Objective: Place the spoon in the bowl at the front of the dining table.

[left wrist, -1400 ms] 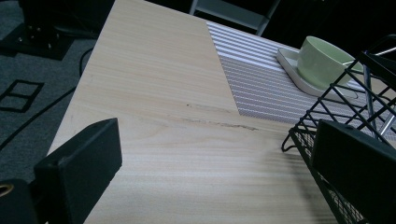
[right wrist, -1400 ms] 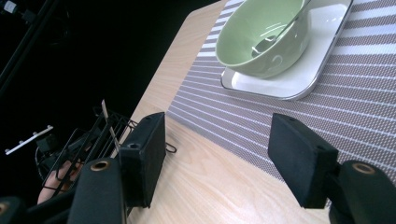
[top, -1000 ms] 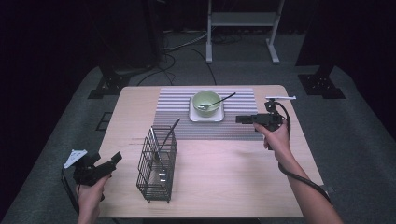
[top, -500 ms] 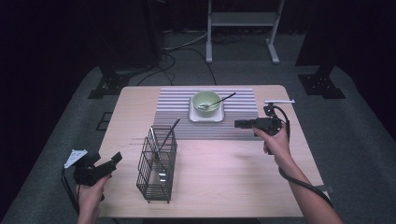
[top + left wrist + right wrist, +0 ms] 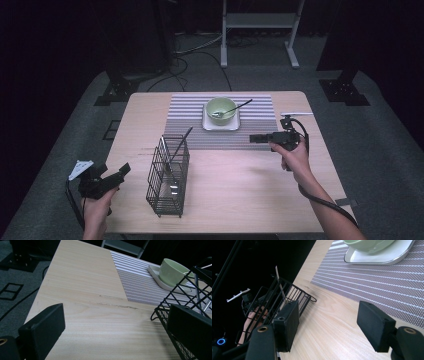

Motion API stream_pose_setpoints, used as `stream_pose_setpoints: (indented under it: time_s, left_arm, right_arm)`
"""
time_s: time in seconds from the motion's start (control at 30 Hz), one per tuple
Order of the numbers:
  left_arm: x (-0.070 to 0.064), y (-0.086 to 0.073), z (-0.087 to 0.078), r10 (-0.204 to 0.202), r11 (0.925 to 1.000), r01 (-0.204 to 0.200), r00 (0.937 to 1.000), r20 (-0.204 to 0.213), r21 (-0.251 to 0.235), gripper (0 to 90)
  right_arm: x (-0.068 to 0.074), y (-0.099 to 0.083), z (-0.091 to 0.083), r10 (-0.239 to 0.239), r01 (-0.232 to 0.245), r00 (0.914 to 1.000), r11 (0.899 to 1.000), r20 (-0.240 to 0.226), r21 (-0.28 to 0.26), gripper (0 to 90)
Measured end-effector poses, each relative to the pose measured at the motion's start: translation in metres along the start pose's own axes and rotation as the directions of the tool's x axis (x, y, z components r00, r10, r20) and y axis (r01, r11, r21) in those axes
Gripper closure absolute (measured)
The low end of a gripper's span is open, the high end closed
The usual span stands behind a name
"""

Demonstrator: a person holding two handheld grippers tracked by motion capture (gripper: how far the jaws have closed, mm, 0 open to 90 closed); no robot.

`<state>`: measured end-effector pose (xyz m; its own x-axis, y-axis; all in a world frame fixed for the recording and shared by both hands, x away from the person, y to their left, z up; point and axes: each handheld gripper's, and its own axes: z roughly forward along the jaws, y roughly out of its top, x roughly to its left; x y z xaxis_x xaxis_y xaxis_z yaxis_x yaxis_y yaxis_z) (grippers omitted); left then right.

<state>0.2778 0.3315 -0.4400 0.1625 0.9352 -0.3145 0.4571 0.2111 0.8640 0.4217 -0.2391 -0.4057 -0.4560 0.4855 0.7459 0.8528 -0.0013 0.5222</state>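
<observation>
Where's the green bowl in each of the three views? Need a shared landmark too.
High view: green bowl sits top centre, on the white plate.
Left gripper view: upper right, behind the wire basket.
Right gripper view: top edge, right of centre, cropped.
Shared landmark: the striped placemat under the plate.

A striped mat (image 5: 190, 115) lies under the right fingers (image 5: 257, 138), on the wood table (image 5: 240, 200). Far past them, cables (image 5: 200, 47) lie on the floor.

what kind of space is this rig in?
Likely a lab or studio bay set up for recording, not a home: dark surroundings, cables on grey carpet, a metal stand behind the table.
</observation>
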Motion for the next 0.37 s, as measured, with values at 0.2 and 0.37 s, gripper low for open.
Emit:
stream_pose_setpoints:
  time_s: [0.2, 0.37]
  left_arm:
    - [0.0, 0.0, 0.0, 0.001, 1.0, -0.001, 1.0, -0.001, 0.0, 1.0]
    - [0.001, 0.0, 0.0, 0.005, 1.0, -0.005, 1.0, -0.002, 0.0, 1.0]
  right_arm:
    - [-0.001, -0.006, 0.002, 0.005, -0.005, 1.0, 1.0, -0.007, 0.008, 33.1]
    - [-0.001, -0.014, 0.005, -0.006, 0.006, 0.9999, 1.0, -0.01, 0.018, 32.9]
